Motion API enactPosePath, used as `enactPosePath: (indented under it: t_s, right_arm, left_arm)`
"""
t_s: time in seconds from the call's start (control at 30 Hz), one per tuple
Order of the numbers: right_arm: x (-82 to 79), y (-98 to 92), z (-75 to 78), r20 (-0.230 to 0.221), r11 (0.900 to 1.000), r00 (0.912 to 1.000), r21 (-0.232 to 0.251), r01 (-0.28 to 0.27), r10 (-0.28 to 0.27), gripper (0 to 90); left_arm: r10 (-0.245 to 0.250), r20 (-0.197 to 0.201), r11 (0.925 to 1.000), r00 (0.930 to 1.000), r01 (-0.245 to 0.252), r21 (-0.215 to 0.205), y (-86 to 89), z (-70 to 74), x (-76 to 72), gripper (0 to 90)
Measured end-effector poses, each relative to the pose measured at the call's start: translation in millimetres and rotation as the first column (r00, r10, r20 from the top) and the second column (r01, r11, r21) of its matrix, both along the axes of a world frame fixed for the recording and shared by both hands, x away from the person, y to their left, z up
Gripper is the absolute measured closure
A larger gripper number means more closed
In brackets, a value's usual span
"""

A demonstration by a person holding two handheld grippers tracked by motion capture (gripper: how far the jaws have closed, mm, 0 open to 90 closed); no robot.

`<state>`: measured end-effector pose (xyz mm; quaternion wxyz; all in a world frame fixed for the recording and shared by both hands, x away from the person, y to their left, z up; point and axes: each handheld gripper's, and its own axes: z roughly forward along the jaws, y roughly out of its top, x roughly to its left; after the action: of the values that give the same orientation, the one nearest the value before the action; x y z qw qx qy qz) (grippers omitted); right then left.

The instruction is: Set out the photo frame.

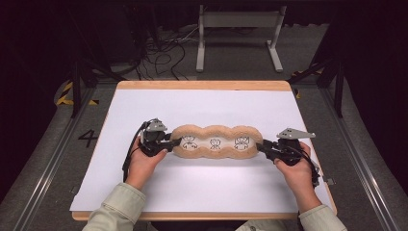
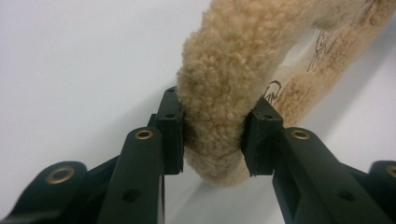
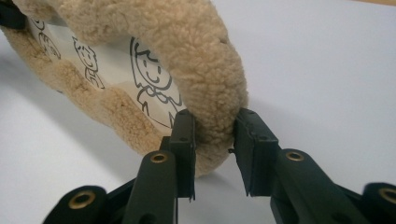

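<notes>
Holding the fleecy cushion (image 1: 216, 141) by its left and right ends just above the white table (image 1: 207, 103), the left gripper (image 1: 169, 142) and right gripper (image 1: 262, 146) fingers pinch only thick pile; uneven lowering could slip an end free.

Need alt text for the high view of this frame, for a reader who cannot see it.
A person holds a tan fleecy cushion printed with three cartoon figures by its two ends, the left tongs gripping one end and the right tongs the other. It sits over a white sheet on a wooden table.
</notes>
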<state>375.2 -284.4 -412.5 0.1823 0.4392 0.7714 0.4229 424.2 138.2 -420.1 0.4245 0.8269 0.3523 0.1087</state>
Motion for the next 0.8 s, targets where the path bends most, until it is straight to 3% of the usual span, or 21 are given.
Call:
enactPosePath:
  t_s: [0.17,0.3,0.4,0.53,0.67,0.8]
  right_arm:
    - [-0.3,-0.8,0.1,-0.022,1.000,0.9997,0.025,-0.012,0.012,63.8]
    - [-0.7,-2.4,3.2,-0.002,1.000,0.9997,0.015,-0.025,0.025,58.8]
    - [-1.4,-3.8,6.3,0.008,1.000,0.9996,0.011,-0.028,0.028,52.4]
    - [-2.8,-6.5,8.7,0.019,0.999,0.9991,0.004,-0.037,0.037,47.6]
    - [-4.8,-8.4,12.3,0.033,0.999,0.9981,-0.005,-0.052,0.053,42.3]
    - [-5.9,-10.2,15.3,0.039,0.997,0.9962,0.004,-0.078,0.078,36.8]
  left_arm:
    - [-0.002,-0.026,0.9988,0.9997,0.001,-0.049,2.5,-2.0,3.2,62.3]
    - [0.011,-0.018,0.9994,0.9998,-0.011,-0.033,0.7,-0.8,0.2,51.9]
    - [0.020,-0.003,0.9998,0.9998,-0.020,-0.006,0.7,2.6,-6.2,43.2]
    - [0.025,0.006,0.9996,0.9997,-0.025,0.008,5.8,7.5,-17.4,38.0]
    - [0.034,0.020,0.9991,0.9992,-0.033,-0.028,13.6,11.7,-29.2,36.3]
    - [0.034,0.024,0.9990,0.9991,-0.033,-0.030,23.6,13.0,-41.1,34.4]
